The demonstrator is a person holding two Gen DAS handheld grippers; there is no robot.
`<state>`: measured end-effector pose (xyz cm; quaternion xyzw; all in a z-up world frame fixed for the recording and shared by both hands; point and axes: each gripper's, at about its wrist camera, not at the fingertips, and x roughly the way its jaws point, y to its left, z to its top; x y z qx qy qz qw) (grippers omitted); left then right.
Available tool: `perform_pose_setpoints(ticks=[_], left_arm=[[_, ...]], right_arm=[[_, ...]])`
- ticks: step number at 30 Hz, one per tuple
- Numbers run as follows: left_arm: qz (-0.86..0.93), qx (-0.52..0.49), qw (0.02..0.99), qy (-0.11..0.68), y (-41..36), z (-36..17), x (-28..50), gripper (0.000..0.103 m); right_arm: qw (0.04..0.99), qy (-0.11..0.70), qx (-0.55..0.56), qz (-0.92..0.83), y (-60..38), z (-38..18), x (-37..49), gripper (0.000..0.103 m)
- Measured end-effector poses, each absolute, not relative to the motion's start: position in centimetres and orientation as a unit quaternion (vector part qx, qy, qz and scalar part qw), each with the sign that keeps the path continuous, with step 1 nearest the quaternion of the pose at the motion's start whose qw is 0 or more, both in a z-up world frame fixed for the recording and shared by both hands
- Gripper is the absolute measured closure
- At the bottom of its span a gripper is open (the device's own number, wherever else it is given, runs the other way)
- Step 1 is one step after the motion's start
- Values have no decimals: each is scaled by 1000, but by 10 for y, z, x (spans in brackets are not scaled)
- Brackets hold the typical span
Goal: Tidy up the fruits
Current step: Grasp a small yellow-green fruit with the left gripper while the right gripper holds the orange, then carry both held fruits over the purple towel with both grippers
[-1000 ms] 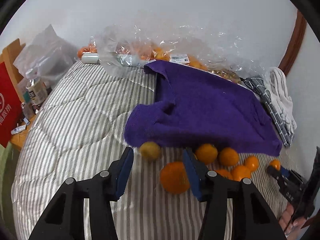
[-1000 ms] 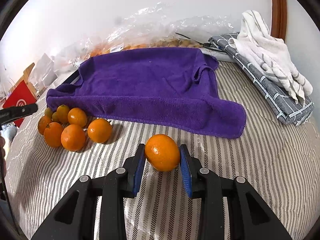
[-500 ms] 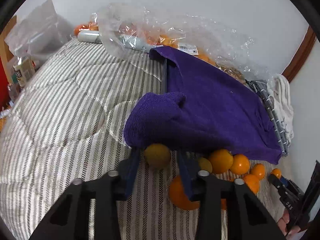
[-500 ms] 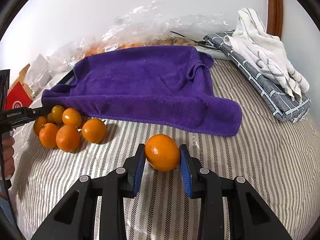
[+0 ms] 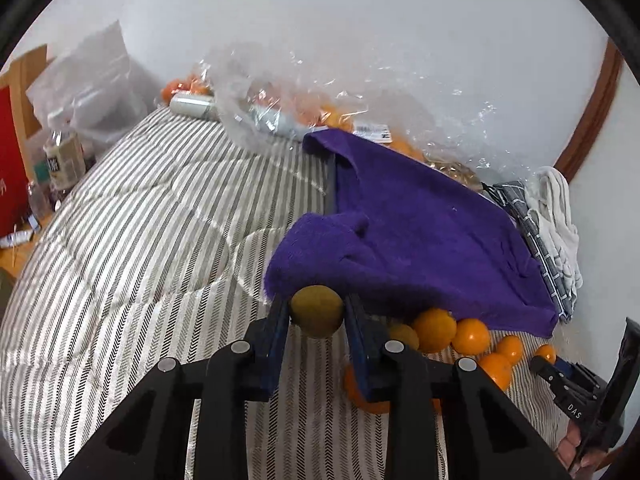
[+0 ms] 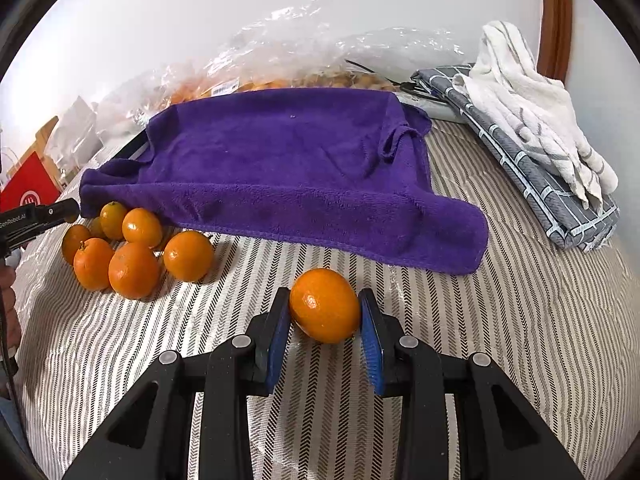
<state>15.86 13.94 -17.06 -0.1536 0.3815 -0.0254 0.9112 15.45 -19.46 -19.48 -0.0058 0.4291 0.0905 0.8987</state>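
My left gripper (image 5: 317,312) is shut on a small greenish-yellow fruit (image 5: 316,311), held at the near edge of the purple towel (image 5: 420,232). Several oranges (image 5: 434,330) lie in a cluster just right of it on the striped bedding. My right gripper (image 6: 324,312) is shut on a large orange (image 6: 324,310), which sits low over the bedding in front of the purple towel (image 6: 288,168). The cluster of oranges (image 6: 134,269) lies to its left.
A clear plastic bag with more oranges (image 5: 304,104) lies against the wall behind the towel. Folded grey and white cloths (image 6: 532,140) sit at the right. A bottle (image 5: 64,160) and a red box (image 5: 10,184) stand left of the bed.
My left gripper moved forward to the greenish-yellow fruit and closed on it. My right gripper kept hold of the large orange and barely moved.
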Motion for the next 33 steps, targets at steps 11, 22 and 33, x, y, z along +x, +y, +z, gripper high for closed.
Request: perform_pose_setpoints(ticks=[11, 22, 33], left_arm=[[-29, -118, 936, 329, 124, -145, 146, 76], [-9, -56, 948, 312, 102, -69, 154, 76], [-14, -47, 948, 315, 62, -77, 212, 76]], right_arm=[[902, 422, 11, 96, -197, -184, 150, 69], [924, 373, -2, 86, -200, -110, 186, 69], [927, 364, 38, 86, -201, -98, 248, 69]])
